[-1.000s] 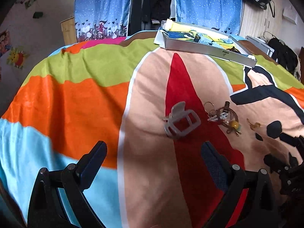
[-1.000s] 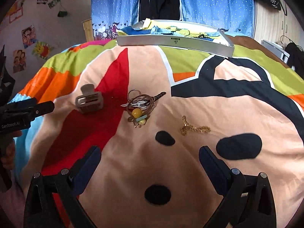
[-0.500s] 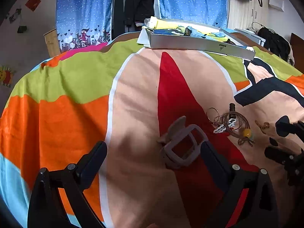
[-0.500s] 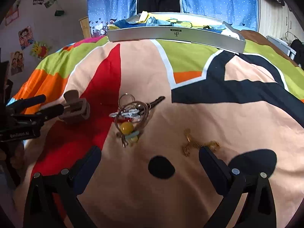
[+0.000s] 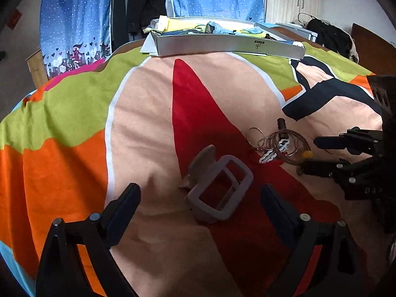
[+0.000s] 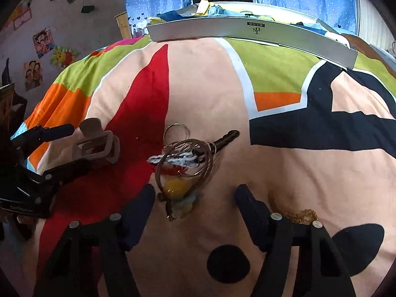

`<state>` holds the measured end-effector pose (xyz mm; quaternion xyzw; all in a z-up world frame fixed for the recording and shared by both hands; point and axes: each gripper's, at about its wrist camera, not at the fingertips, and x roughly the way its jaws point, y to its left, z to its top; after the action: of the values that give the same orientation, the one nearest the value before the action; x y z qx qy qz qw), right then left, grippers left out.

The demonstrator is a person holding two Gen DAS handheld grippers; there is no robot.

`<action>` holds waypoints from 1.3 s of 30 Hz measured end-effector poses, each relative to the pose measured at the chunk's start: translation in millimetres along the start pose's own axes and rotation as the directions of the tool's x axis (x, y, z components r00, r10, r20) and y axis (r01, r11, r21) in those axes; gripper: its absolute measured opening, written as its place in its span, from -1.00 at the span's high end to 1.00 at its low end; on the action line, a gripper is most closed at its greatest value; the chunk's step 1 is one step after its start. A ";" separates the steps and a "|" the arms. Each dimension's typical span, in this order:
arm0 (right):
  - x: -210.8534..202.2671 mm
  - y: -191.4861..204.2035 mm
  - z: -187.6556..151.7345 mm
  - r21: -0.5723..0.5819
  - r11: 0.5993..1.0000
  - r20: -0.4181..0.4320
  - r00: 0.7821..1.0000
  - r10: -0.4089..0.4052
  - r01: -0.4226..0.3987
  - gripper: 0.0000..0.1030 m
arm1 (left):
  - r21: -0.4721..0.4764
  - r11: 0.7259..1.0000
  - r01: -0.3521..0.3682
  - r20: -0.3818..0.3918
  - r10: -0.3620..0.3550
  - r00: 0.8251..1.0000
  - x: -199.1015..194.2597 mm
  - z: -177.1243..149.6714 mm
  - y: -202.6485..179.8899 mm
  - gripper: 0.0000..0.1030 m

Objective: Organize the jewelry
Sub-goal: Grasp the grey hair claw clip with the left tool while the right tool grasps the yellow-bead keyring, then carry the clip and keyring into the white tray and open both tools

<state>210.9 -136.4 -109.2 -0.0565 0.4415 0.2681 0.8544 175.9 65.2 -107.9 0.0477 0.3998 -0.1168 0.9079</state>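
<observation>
A grey hair claw clip point(image 5: 217, 185) lies on the colourful bedspread, right between the fingertips of my left gripper point(image 5: 199, 195), which is open and not touching it. Right of the clip lies a tangle of wire rings with a yellow bead point(image 6: 183, 163) and a black-and-white braided piece. My right gripper point(image 6: 195, 194) is open, its jaws partly narrowed, with the tangle's bead end just ahead of its tips. A gold chain point(image 6: 302, 215) lies just outside the right finger. The clip point(image 6: 99, 143) and left gripper point(image 6: 69, 148) show at the left; the right gripper point(image 5: 321, 154) shows at the far right.
A long silver tray-like box point(image 5: 222, 44) holding yellow and blue items sits at the far edge of the bed point(image 6: 247, 29). Blue curtains and dark clothes hang behind it. The bedspread point(image 5: 148, 113) between box and jewelry is soft and rumpled.
Both grippers moved forward and down. The left now straddles the clip. The right closed in on the ring tangle and its jaws narrowed; the gold chain slid outside its right finger.
</observation>
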 end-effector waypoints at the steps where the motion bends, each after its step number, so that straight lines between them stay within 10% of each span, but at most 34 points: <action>1: -0.1 -0.7 0.3 -0.001 1.000 0.004 1.000 -0.001 0.001 -0.17 | 0.000 1.000 -0.002 -0.005 0.002 1.000 2.3 0.7 0.5 -0.66; 9: 2.4 6.2 1.2 -0.051 0.999 0.011 1.000 -0.015 0.015 -0.12 | 0.062 0.997 0.039 -0.003 -0.039 0.999 1.9 -2.4 -11.8 0.11; 16: 5.2 7.5 1.8 -0.077 0.997 0.024 0.999 -0.027 0.029 0.24 | 0.090 0.996 0.027 0.011 -0.028 1.000 2.5 -4.0 -18.3 0.27; 18: 3.4 4.9 1.2 -0.068 0.997 0.033 0.999 -0.023 0.025 0.47 | 0.083 0.996 0.011 0.023 -0.012 1.000 0.1 -2.3 -18.6 0.81; 39: -61.9 22.1 -38.2 -0.108 0.994 0.117 0.993 0.010 0.002 0.53 | -0.084 0.993 0.085 -0.018 -0.087 0.996 -27.6 -1.0 -30.0 0.94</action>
<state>143.1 -155.6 -80.7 -0.0859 0.3755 0.2962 0.8740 149.6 41.0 -88.1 -0.0061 0.4158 -0.1386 0.8988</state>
